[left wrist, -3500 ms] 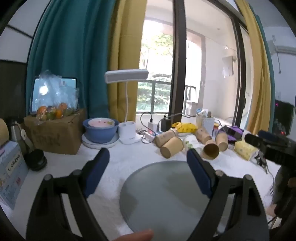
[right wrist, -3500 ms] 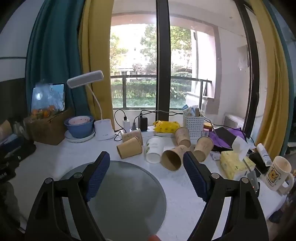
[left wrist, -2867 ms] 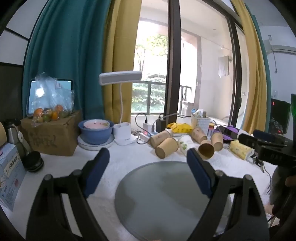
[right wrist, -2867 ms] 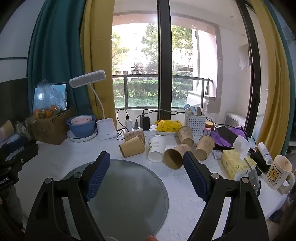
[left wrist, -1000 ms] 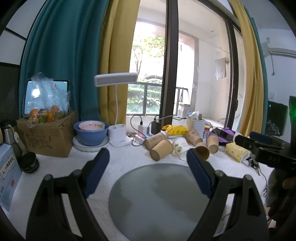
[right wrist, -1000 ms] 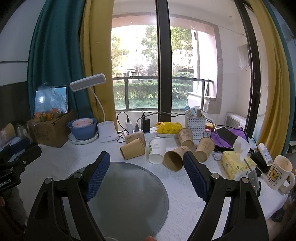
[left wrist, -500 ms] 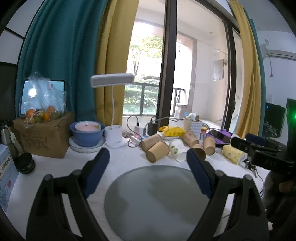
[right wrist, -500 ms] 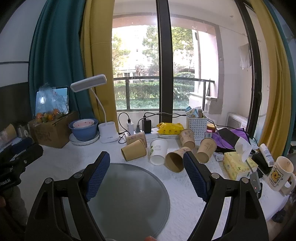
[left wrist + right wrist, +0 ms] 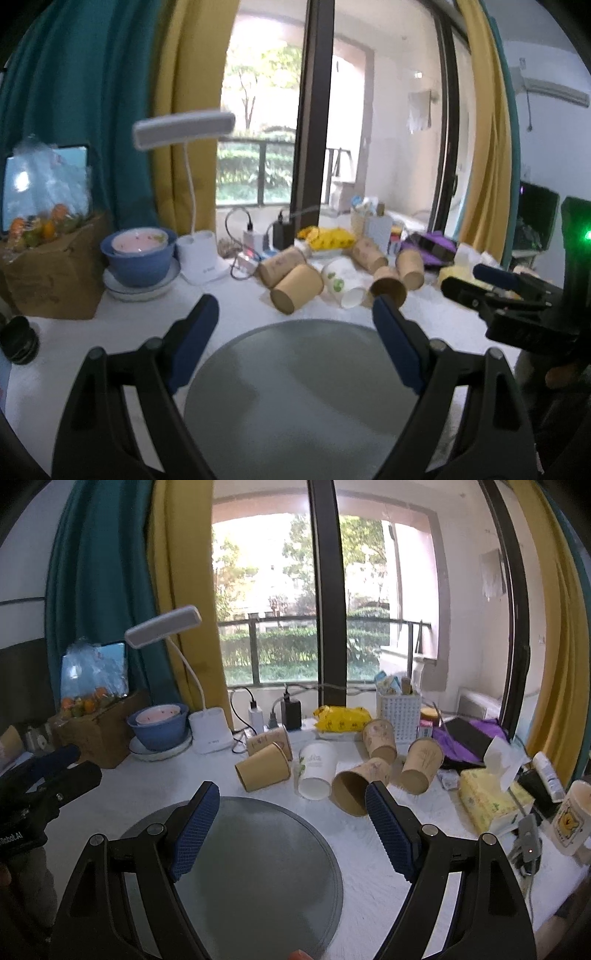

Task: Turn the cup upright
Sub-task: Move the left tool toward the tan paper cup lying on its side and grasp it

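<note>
Left gripper (image 9: 295, 325), lower centre of the left wrist view: jaws spread wide, nothing between the blue pads (image 9: 192, 341), poised above a round grey mat (image 9: 295, 391) on the white table (image 9: 236, 306). Right gripper (image 9: 291, 812), lower centre of the right wrist view: likewise released and empty over the same mat. Six paper cups lying on their sides in mid-frame beyond the mat: plain brown cup (image 9: 263, 766) leftmost, white leaf-print cup (image 9: 316, 770) beside it, open-mouthed brown cup (image 9: 360, 784) just above the right pad. Blue bowl (image 9: 159, 725) and white desk lamp (image 9: 210, 731) at mid-left; yellow tissue box (image 9: 487, 799) and bear mug (image 9: 570, 818) at right edge
</note>
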The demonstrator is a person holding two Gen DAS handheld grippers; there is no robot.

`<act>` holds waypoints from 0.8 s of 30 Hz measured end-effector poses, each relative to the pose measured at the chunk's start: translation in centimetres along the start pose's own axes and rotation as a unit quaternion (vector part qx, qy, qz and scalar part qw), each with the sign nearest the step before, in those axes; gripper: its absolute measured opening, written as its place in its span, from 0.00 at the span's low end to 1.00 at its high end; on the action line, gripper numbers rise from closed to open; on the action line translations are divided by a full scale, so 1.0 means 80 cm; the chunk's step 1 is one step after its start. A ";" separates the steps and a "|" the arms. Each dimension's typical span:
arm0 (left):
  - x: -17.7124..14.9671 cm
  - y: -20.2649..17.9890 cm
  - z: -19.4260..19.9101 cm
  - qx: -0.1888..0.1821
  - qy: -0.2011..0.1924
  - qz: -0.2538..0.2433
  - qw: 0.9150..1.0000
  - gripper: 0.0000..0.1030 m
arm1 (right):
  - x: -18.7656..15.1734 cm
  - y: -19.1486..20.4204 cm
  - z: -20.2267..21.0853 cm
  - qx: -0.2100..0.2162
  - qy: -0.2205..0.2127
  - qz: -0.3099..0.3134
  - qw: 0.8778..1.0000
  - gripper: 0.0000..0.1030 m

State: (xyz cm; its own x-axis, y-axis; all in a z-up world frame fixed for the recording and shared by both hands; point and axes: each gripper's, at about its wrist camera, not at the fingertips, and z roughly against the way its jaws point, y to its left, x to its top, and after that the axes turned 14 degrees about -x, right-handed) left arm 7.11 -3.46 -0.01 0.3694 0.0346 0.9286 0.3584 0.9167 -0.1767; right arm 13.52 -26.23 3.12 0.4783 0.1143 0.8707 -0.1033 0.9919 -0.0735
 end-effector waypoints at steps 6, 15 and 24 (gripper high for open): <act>-0.001 0.025 -0.075 0.007 0.081 0.001 0.997 0.84 | -0.006 -0.011 -0.060 -0.003 0.053 -0.016 0.998 0.81; 0.012 0.059 -0.178 -0.006 0.159 -0.014 0.987 0.84 | -0.006 -0.025 -0.133 -0.010 0.097 -0.032 0.995 0.81; 0.020 0.077 -0.280 -0.020 0.232 -0.039 0.972 0.84 | -0.011 -0.035 -0.192 -0.002 0.144 -0.048 0.988 0.81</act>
State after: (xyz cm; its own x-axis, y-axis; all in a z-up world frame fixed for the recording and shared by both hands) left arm 29.07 -6.67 -6.93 0.6828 -0.2261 0.6947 0.4307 0.8927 -0.1327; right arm 26.77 -28.28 -4.87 0.7143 0.0300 0.6992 -0.0421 0.9991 0.0001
